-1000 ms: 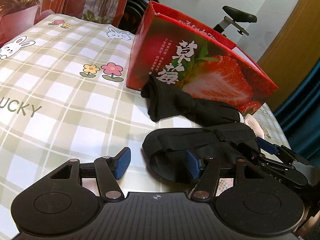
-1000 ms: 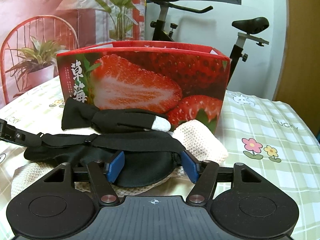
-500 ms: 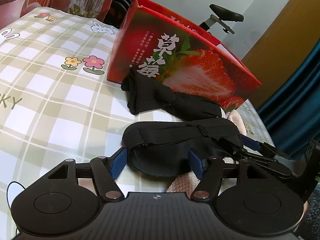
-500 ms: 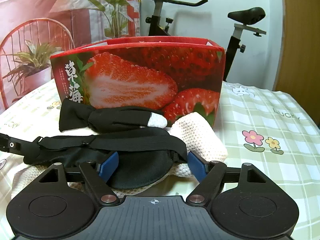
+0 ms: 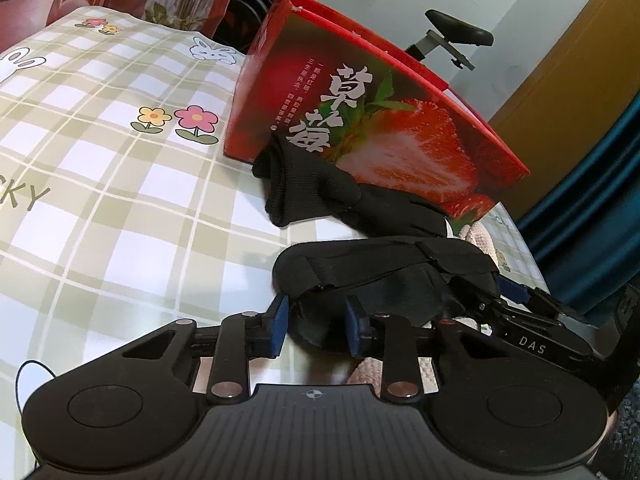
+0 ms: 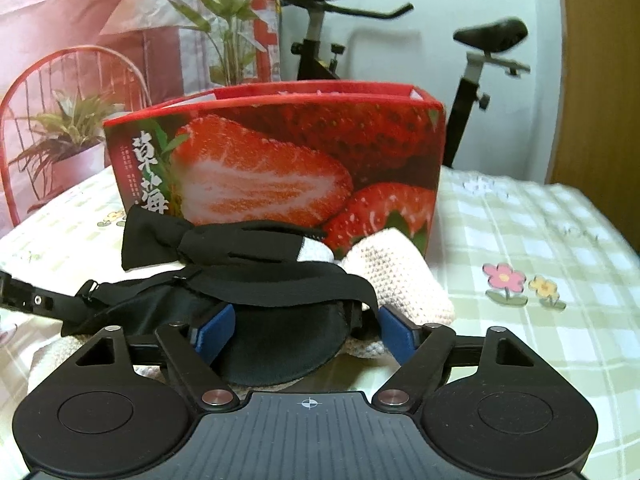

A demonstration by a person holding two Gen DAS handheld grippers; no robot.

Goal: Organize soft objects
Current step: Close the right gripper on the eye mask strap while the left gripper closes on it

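A black sleep mask [image 5: 384, 280] with its strap lies on a cream knitted piece [image 6: 400, 280] in front of the red strawberry box [image 5: 380, 120]. A black glove [image 5: 320, 196] with a white fingertip [image 6: 316, 250] rests against the box's foot. My left gripper [image 5: 316, 324] is open, its blue pads on either side of the mask's left end. My right gripper [image 6: 306, 332] is open, its pads wide on either side of the mask's right end [image 6: 280, 344]. The right gripper also shows in the left wrist view [image 5: 516, 300].
The table wears a checked cloth [image 5: 100, 160] with flowers and rabbits. The strawberry box [image 6: 280, 168] stands open-topped behind the soft things. An exercise bike [image 6: 480, 60], a red chair [image 6: 48, 80] and potted plants stand beyond the table.
My left gripper has moved in around the mask's left end and its jaws have narrowed. My right gripper has opened wider and edged closer; the mask's end has lifted slightly.
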